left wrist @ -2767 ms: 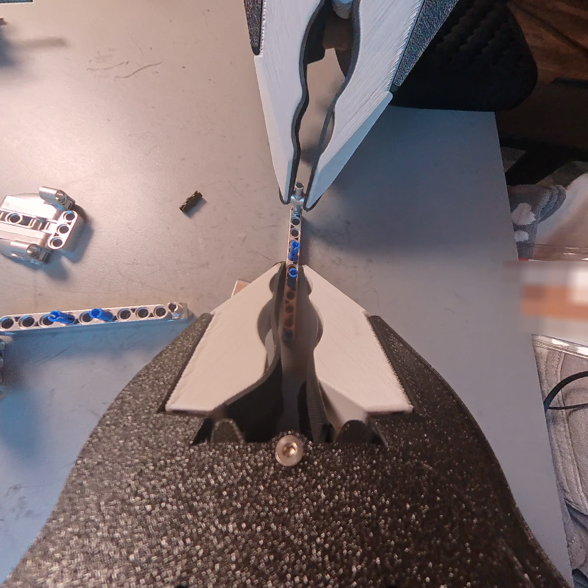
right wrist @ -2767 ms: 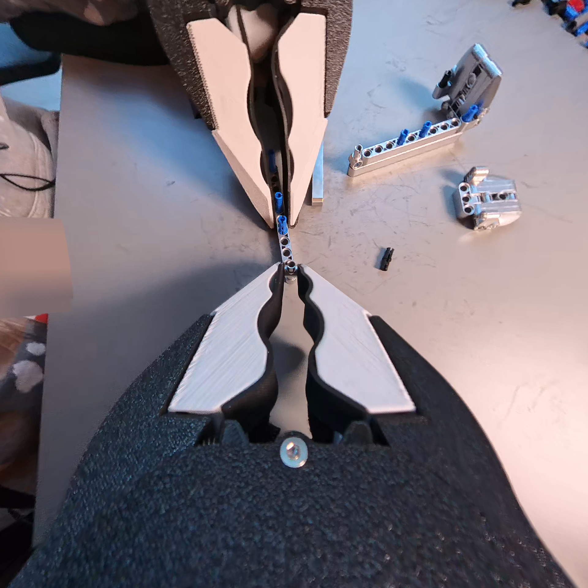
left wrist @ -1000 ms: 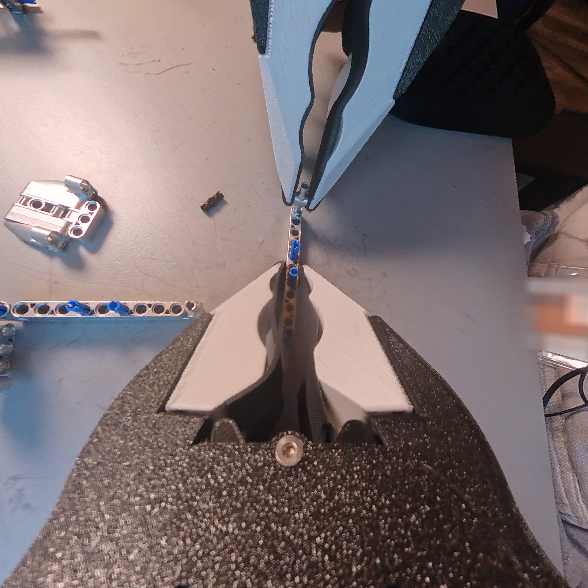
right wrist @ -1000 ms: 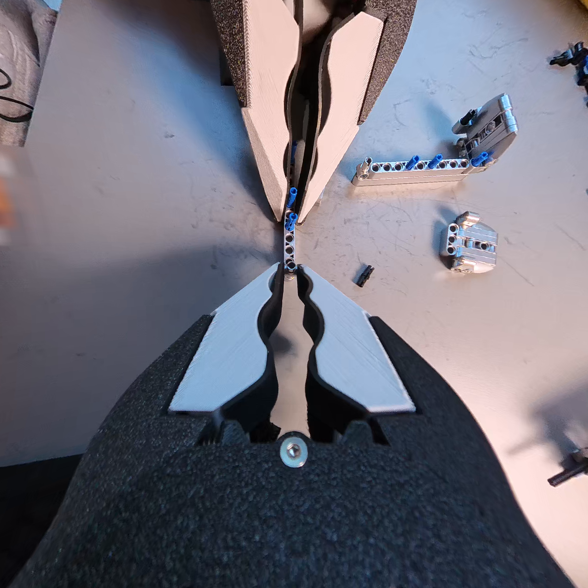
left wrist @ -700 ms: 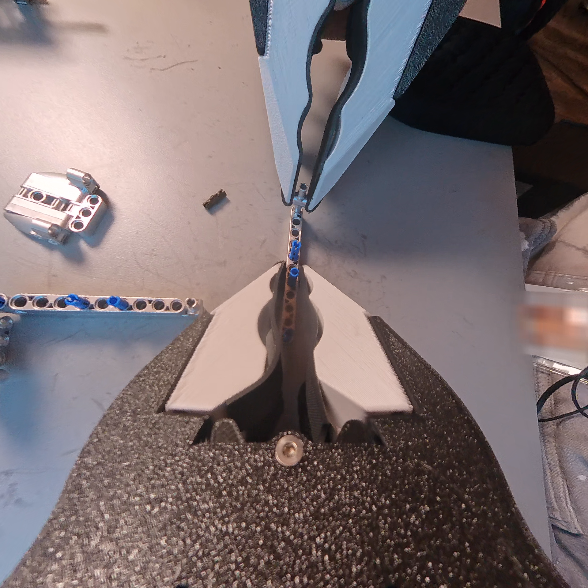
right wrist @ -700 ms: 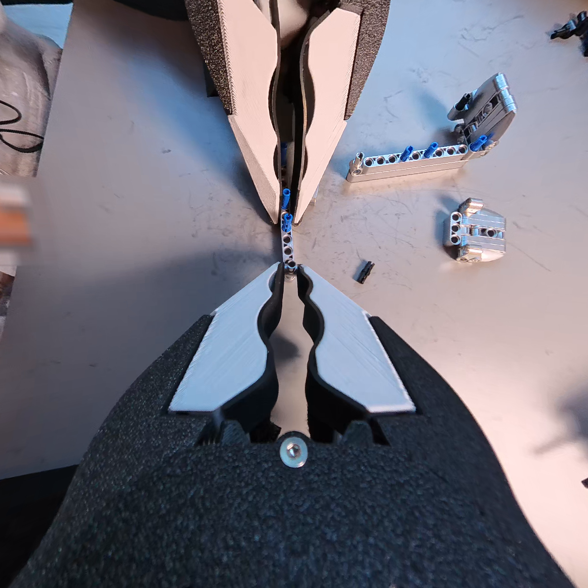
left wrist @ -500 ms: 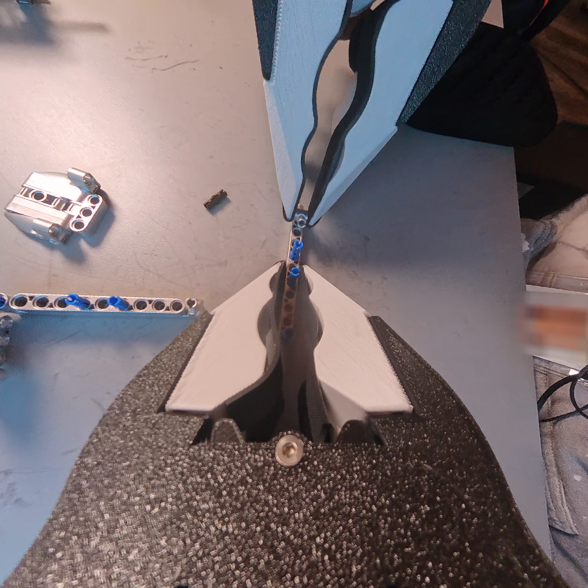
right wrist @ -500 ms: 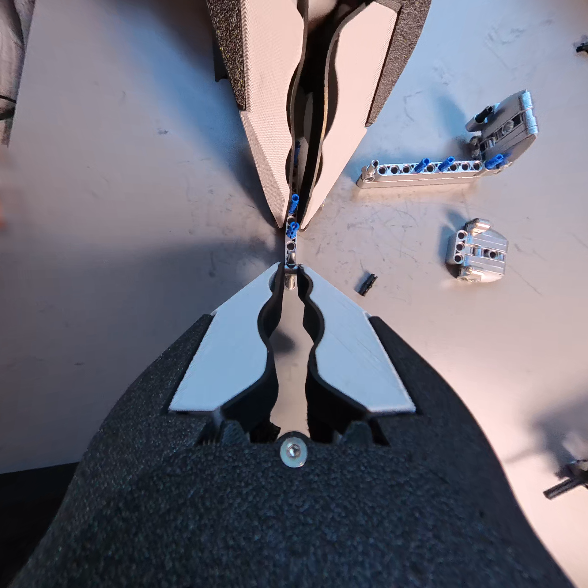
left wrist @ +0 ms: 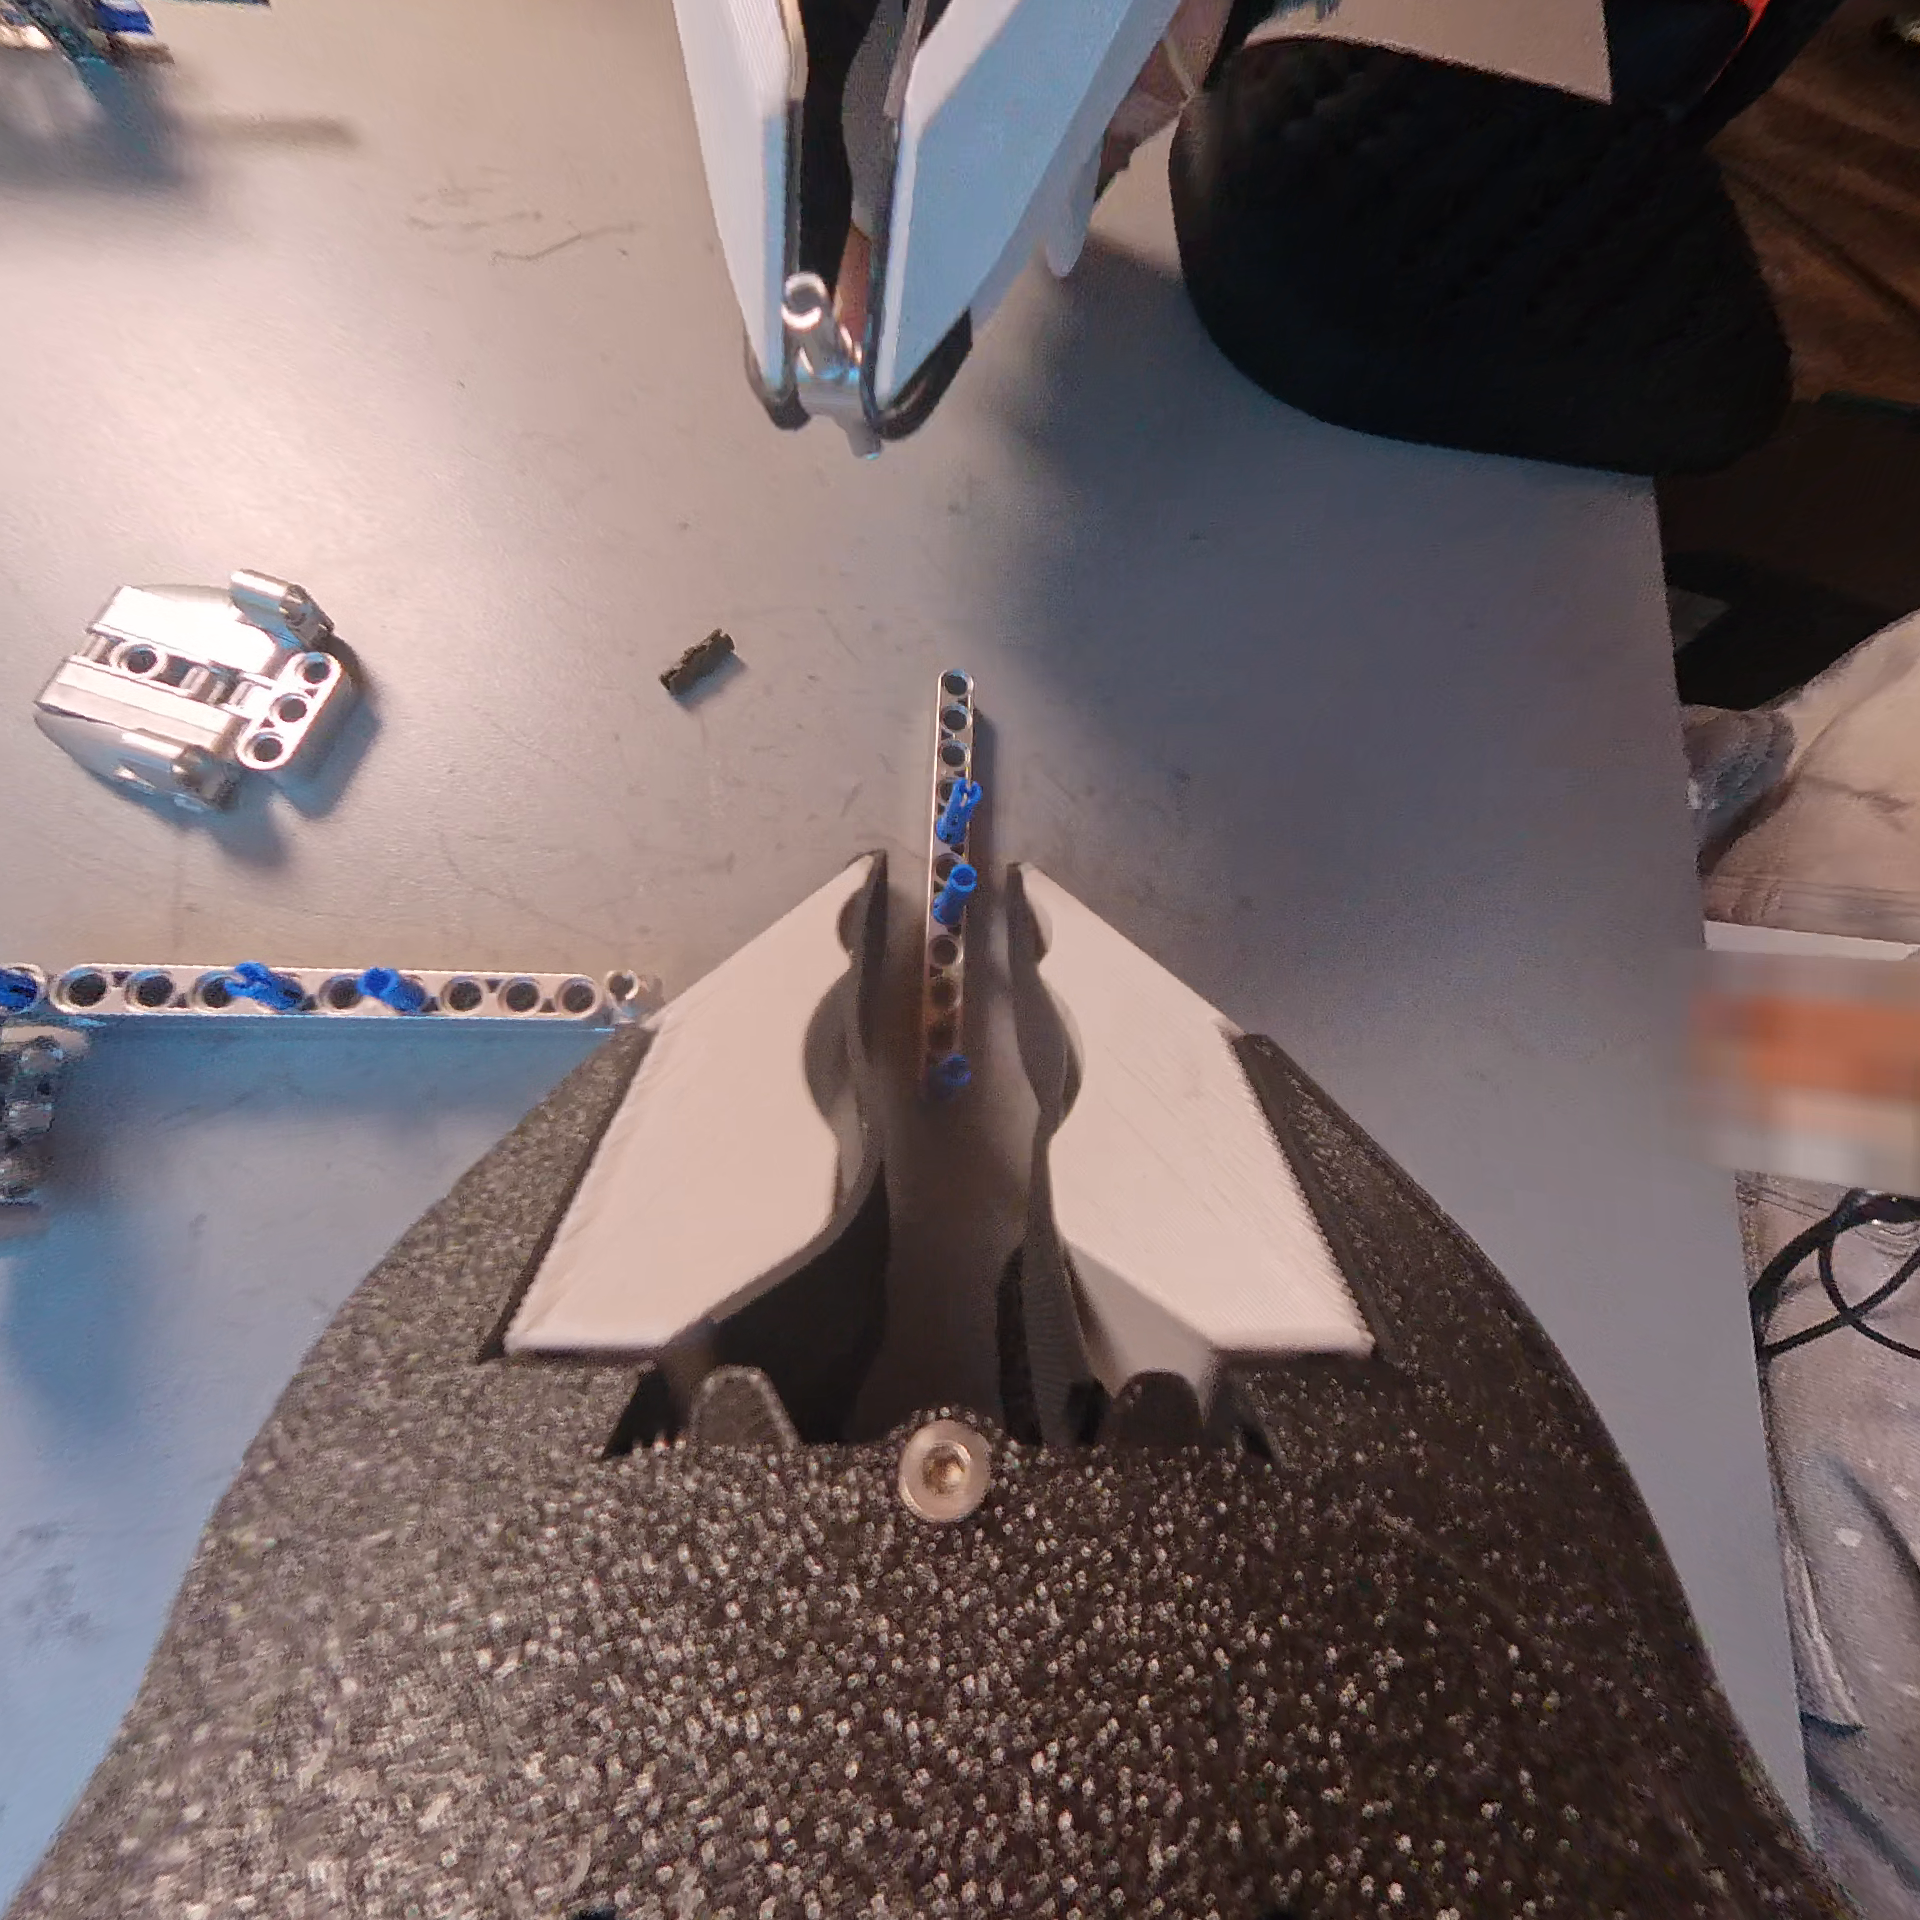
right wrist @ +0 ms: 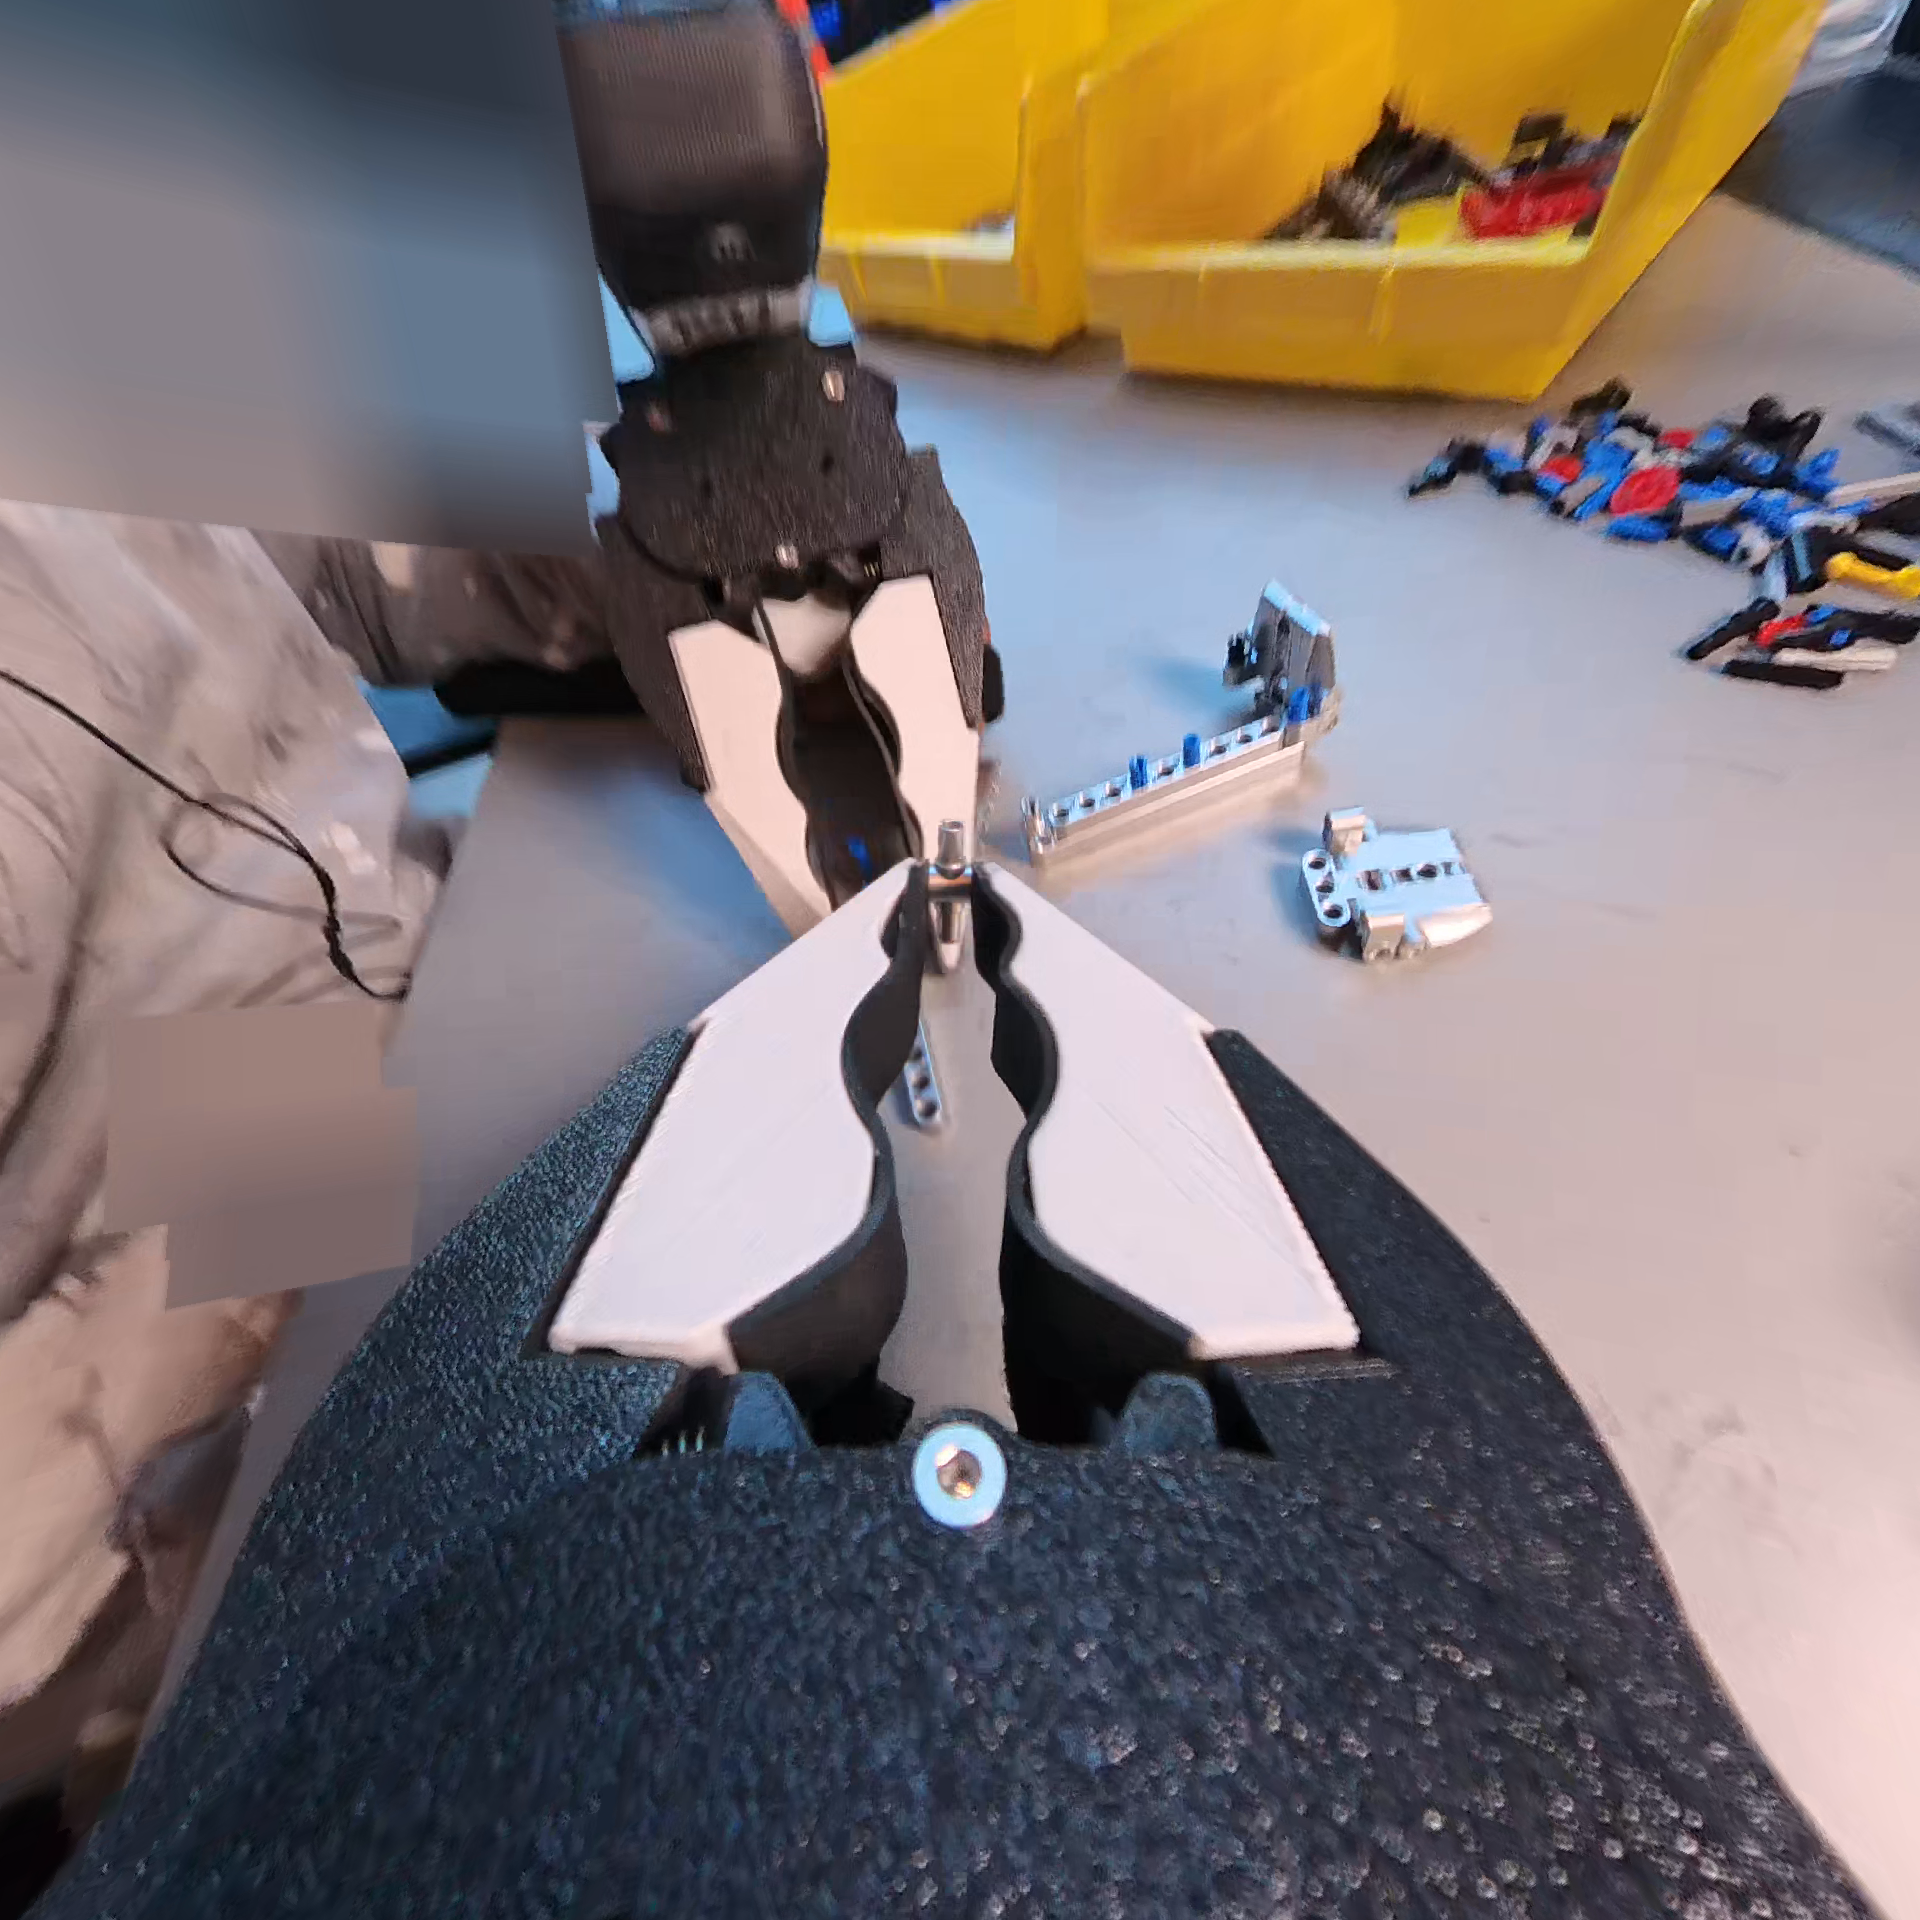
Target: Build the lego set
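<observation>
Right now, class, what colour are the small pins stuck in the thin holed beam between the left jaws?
Blue pins; left wrist view shows them best.

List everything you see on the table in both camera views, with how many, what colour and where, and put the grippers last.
Holed beam: one, silver with blue pins, on the table between the left gripper's open fingers.
Connector piece: one, silver, pinched in the right gripper's tips.
Long beam assembly: one, silver with blue pins, to the left.
Panel piece: one, silver, far left.
Small pin: one, dark, beside the holed beam.
Bins: two, yellow, at the back.
Loose parts pile: blue, black, red, back right.
Table: one, grey.
Left gripper: open.
Right gripper: shut on the connector piece.
</observation>
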The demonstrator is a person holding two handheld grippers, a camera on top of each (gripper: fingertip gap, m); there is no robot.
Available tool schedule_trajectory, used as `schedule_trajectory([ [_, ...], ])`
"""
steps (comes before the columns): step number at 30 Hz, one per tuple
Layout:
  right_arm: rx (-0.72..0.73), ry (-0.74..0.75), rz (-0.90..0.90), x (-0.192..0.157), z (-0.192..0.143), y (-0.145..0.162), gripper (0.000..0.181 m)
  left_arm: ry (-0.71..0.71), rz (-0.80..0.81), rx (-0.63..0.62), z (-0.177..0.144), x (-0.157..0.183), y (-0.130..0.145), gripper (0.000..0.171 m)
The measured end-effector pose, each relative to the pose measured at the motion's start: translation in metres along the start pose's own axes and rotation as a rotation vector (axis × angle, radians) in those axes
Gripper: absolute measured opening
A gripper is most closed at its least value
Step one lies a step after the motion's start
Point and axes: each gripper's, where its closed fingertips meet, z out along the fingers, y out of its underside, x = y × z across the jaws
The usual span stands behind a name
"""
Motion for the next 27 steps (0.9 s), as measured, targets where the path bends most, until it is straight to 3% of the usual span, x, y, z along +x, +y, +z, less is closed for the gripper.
schedule_trajectory([
  [7,0.332,-0.059,0.081,-0.020,0.003,-0.054,0.006,0.063,-0.060,0.369,-0.038,0.005,-0.058,0.024],
  [13,0.405,-0.082,0.056,-0.032,0.017,-0.062,0.006,0.109,-0.086,0.589,-0.069,0.010,-0.087,0.011],
  [15,0.412,-0.077,0.061,-0.032,0.017,-0.062,0.006,0.094,-0.071,0.585,-0.071,0.009,-0.086,0.001],
  [18,0.348,-0.060,0.035,-0.031,0.015,-0.053,0.006,0.068,-0.038,0.531,-0.065,0.009,-0.081,0.002],
  [22,0.130,-0.035,-0.103,-0.036,0.014,-0.035,0.007,0.037,0.051,0.430,-0.052,0.015,-0.071,0.001],
  [27,-0.081,-0.030,-0.218,-0.039,0.012,-0.022,0.007,0.059,0.063,0.388,-0.043,0.020,-0.065,0.001],
])
